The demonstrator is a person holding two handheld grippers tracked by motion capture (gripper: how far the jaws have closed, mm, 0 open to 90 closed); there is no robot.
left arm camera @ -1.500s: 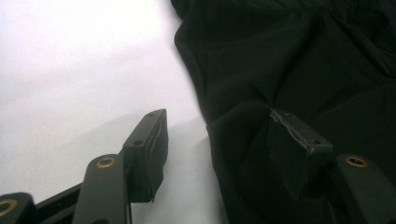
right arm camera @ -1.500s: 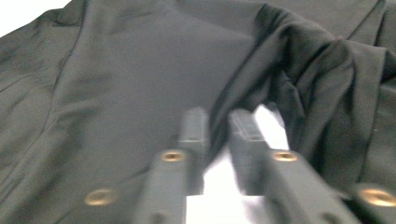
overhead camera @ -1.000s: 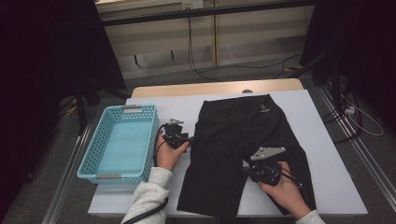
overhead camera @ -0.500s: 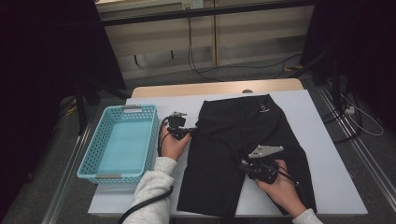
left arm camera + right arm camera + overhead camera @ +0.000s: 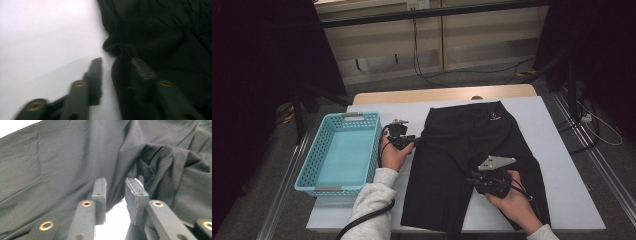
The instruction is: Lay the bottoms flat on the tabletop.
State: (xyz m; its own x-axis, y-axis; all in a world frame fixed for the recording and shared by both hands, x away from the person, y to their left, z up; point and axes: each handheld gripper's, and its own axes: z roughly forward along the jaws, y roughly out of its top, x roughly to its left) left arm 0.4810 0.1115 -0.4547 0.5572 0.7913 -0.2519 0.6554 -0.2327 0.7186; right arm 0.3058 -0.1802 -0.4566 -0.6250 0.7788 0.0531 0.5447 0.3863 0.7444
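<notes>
The left tongs (image 5: 412,141) and right tongs (image 5: 473,178) have just been opened, released at the edge and crotch of the black shorts (image 5: 462,145), apparently for regripping on the tabletop (image 5: 562,165).

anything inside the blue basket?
Nothing visible inside the blue basket: in the high view its floor shows bare. The strip just behind the near wall is hidden.

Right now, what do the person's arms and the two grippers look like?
Both grippers are black. The left gripper trails a black cable, and its arm wears a light grey sleeve. The right gripper carries a grey three-cornered plate; its jaws show brass-coloured rivets.
</notes>
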